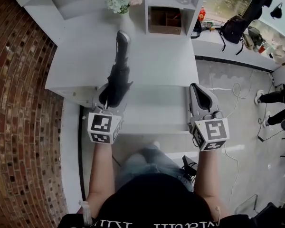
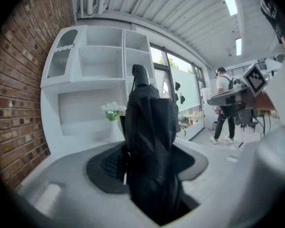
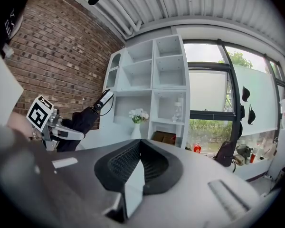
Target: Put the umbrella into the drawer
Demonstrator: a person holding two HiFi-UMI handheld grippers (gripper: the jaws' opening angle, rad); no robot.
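The left gripper is clamped on the folded black umbrella, its jaws held apart by the bunched canopy low on the bundle. The rest of the umbrella slants up and away over the white tabletop, with the grey handle at the far end. The right gripper hangs beside it over the tabletop's front edge, jaws pressed together on nothing. Just under that edge, between the two grippers, a white ledge shows; it is probably the drawer, though the pictures do not settle whether it stands open. Because the grip sits near one end, the long free end will likely swing and sag. The step goes best if the umbrella is tipped down to lie level and in line with the drawer's length before it is lowered, handle end first and clear of the tabletop's lip. The idle right gripper is well placed to pull or steady the drawer, or to guide the far end in. The vase of flowers stands at the back, well apart from the handle, so it poses little risk.
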